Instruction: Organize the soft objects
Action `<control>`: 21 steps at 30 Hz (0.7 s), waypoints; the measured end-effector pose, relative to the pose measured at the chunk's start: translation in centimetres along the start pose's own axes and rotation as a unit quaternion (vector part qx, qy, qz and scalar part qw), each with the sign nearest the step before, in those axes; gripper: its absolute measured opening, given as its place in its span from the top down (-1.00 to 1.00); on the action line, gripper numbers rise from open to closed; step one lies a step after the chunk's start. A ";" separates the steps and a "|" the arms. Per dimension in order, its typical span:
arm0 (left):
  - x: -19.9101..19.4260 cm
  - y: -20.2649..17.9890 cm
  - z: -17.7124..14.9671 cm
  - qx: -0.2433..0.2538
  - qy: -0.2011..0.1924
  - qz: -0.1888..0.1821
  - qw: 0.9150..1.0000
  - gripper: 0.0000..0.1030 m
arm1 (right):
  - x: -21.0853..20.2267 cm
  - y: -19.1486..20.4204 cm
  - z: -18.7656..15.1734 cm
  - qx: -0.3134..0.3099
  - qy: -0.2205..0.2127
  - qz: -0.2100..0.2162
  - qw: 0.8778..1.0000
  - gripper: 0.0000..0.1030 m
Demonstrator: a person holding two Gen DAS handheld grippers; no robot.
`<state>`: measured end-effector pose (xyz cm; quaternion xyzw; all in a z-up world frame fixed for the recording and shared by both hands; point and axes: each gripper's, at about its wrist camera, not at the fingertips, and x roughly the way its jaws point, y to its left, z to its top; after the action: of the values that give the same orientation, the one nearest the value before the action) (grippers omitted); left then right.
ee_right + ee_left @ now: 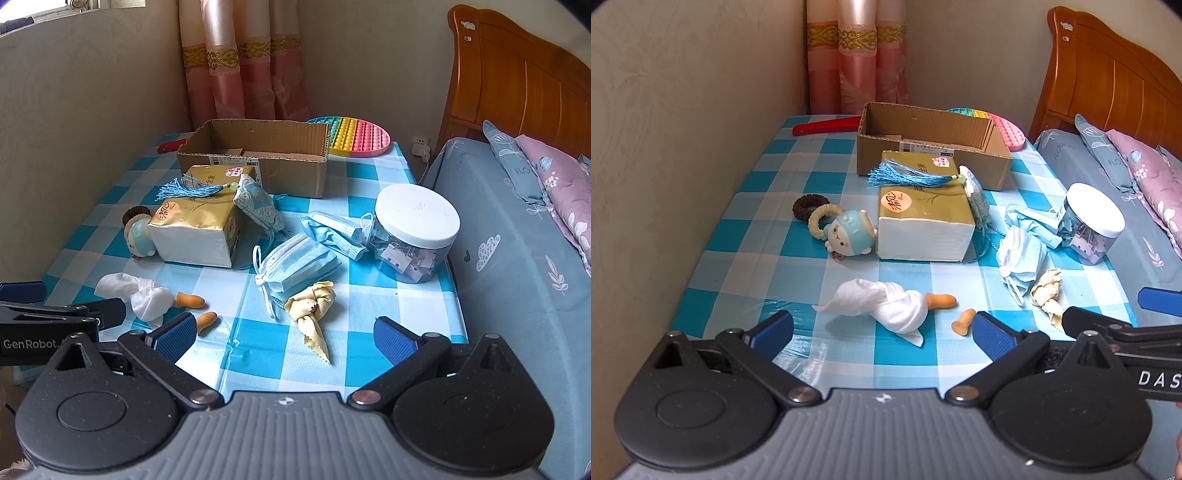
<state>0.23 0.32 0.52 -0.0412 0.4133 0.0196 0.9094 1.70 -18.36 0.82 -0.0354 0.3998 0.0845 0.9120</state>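
From the left wrist view, the checked tablecloth point(746, 206) is littered with soft bits, and the open cardboard box point(934, 144) sits at the far end, mouth up — the likely place for them to go, I'd say. A tissue pack point(923, 218) lies just in front of the box with a blue tassel point(908, 175) draped on top. Beside the pack, a small plush doll point(849, 232) and two hair ties point(812, 210). Nearest to the left gripper point(882, 328) is a crumpled white tissue point(886, 302), with two orange earplugs point(945, 301) just beside it. The tongs stand wide apart, holding nothing and touching nothing, with the tissue lying between and just ahead of the tips — it looks lined up as the first pick.

Over to the right wrist view: the right gripper point(284, 332) is spread wide too, empty. A knotted yellow cloth point(314, 306) lies straight ahead between the tips, resting against a pile of blue face masks point(299, 266). A lidded clear jar point(417, 236) stands upright to the right, near the table edge by the bed point(517, 258). The box looks empty of soft things here, so sorting seems barely begun.
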 end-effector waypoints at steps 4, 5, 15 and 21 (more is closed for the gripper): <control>0.2 0.1 0.2 0.001 0.001 0.002 1.000 -0.98 | 0.1 0.0 0.0 -0.002 0.000 0.001 1.000 -1.00; 0.3 0.1 0.3 0.001 0.001 0.002 1.000 -0.98 | 0.2 -0.1 0.1 -0.004 0.001 0.003 1.000 -1.00; -0.1 -0.7 0.5 0.010 -0.004 0.002 1.000 -0.98 | 0.3 -0.4 0.2 -0.003 -0.002 0.016 1.000 -1.00; 0.0 -0.4 0.4 0.012 -0.010 -0.004 1.000 -0.98 | 0.3 -0.3 0.3 -0.012 -0.006 0.021 1.000 -1.00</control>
<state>0.55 -0.02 0.80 -0.0316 0.4046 0.0108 0.9139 2.17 -18.58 0.74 -0.0372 0.3935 0.1088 0.9121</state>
